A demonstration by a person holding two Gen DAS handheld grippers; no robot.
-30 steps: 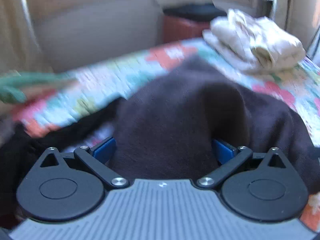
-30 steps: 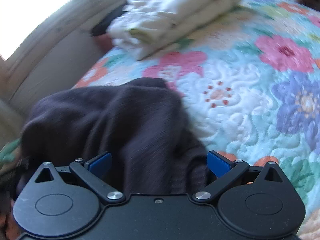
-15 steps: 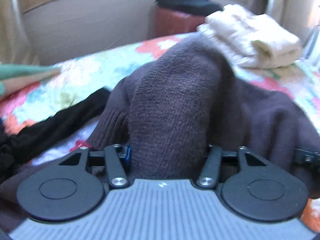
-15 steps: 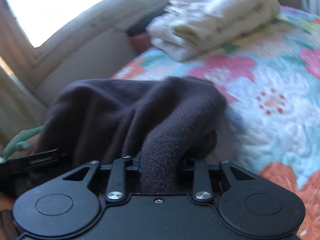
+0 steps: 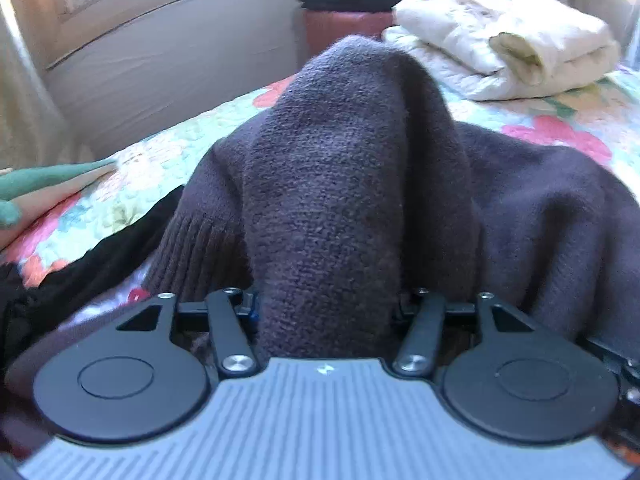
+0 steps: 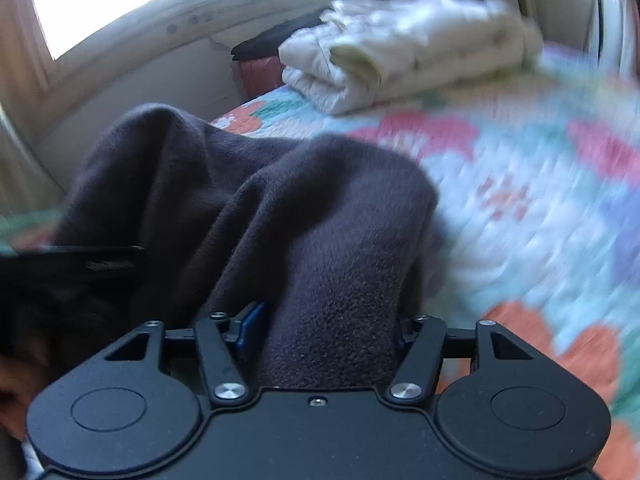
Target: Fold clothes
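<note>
A dark purple-grey knit sweater (image 5: 352, 184) lies bunched on the floral quilt (image 5: 132, 184). My left gripper (image 5: 328, 308) is shut on a thick fold of it, which rises in a hump and hides the fingertips. My right gripper (image 6: 330, 332) is shut on another fold of the same sweater (image 6: 320, 216); a blue pad (image 6: 250, 330) shows at its left side. The sweater's ribbed hem (image 5: 192, 248) hangs left of my left gripper. The left gripper's edge shows in the right wrist view (image 6: 80, 266).
A folded cream-white blanket (image 5: 508, 36) lies at the far side of the bed, also in the right wrist view (image 6: 404, 48). A black garment (image 5: 80, 276) lies at the left. A red-brown stand with dark cloth (image 5: 352, 8) stands beyond the bed by the wall.
Both grippers closed from open onto folds of the sweater and lifted it, so the fabric now rises in humps. The right view is blurred with motion.
</note>
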